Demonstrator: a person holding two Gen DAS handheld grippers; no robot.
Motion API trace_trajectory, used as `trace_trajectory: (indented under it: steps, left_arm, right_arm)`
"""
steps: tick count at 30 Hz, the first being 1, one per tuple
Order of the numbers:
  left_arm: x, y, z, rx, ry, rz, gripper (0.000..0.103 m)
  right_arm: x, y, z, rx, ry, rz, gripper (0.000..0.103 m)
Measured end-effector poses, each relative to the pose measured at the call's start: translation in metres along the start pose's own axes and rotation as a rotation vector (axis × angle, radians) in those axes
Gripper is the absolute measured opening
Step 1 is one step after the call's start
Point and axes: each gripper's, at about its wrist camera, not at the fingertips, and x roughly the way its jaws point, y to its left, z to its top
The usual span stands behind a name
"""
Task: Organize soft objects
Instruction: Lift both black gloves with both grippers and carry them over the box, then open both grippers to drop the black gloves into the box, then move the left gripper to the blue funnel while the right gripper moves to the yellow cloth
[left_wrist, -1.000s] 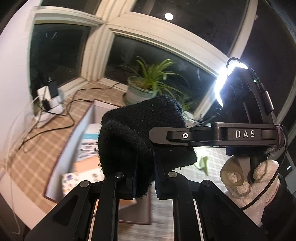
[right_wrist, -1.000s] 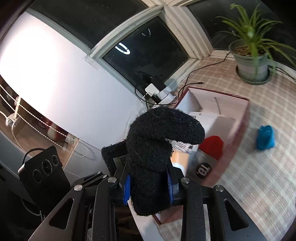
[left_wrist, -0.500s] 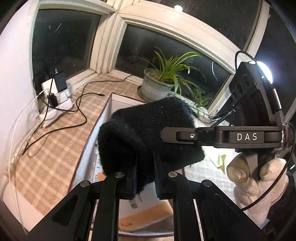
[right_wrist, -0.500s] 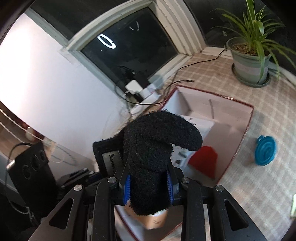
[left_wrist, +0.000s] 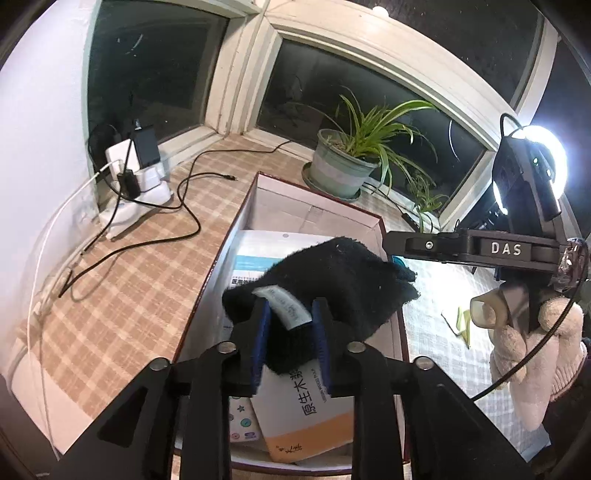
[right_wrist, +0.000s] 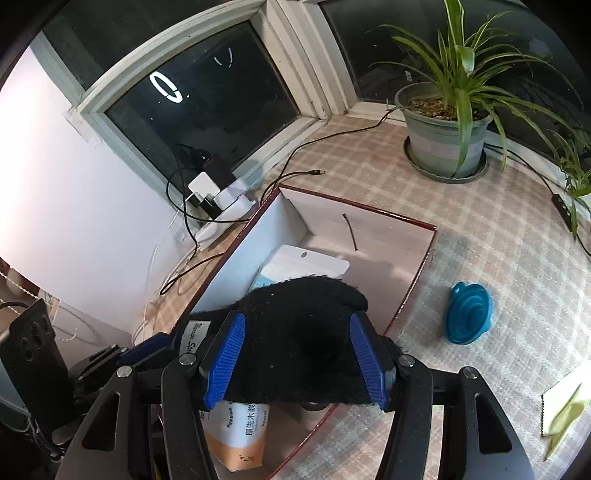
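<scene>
A black fuzzy glove (left_wrist: 343, 280) with a white label hangs low over the packs in an open cardboard box (left_wrist: 317, 192). My left gripper (left_wrist: 290, 325) still pinches the glove's cuff end, and its jaws are opening. In the right wrist view the glove (right_wrist: 303, 314) lies spread between the blue pads of my right gripper (right_wrist: 297, 354). Those jaws are opening wide and no longer squeeze the fabric. The box (right_wrist: 354, 206) sits just beneath. A hand in a pale glove (left_wrist: 528, 343) holds the right gripper.
Paper packs (right_wrist: 240, 435) lie in the box. A potted plant (right_wrist: 443, 147) stands at the window. A power strip with chargers and cables (left_wrist: 136, 177) sits at the left. A blue folding cup (right_wrist: 469, 317) lies to the right of the box, and a ring light (left_wrist: 546, 166) glares.
Both grippers came down over the box with the glove. Both sets of jaws widened, the right far more, and the bunched glove spread out flatter.
</scene>
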Motion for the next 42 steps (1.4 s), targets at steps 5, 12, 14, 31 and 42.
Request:
trace_trajectory:
  steps: [5, 12, 14, 31, 42]
  left_arm:
    - [-0.01, 0.001, 0.002, 0.0, -0.012, 0.021, 0.028]
    - [-0.032, -0.008, 0.003, 0.022, -0.056, 0.068, 0.049]
    - [-0.036, -0.013, 0.003, 0.039, -0.066, 0.086, 0.054]
    - [-0.052, -0.064, -0.005, 0.087, -0.113, 0.116, 0.066]
    - [-0.031, -0.135, -0.032, 0.132, -0.088, 0.009, 0.066]
  right_arm:
    - [-0.005, 0.003, -0.005, -0.033, -0.006, -0.02, 0.055]
    - [-0.024, 0.002, -0.013, -0.048, -0.048, -0.032, 0.057]
    - [-0.032, -0.002, -0.017, -0.04, -0.069, -0.043, 0.057]
    - [-0.105, -0.078, -0.063, 0.038, -0.188, -0.179, 0.06]
    - [-0.168, -0.157, -0.121, 0.138, -0.264, -0.249, 0.06]
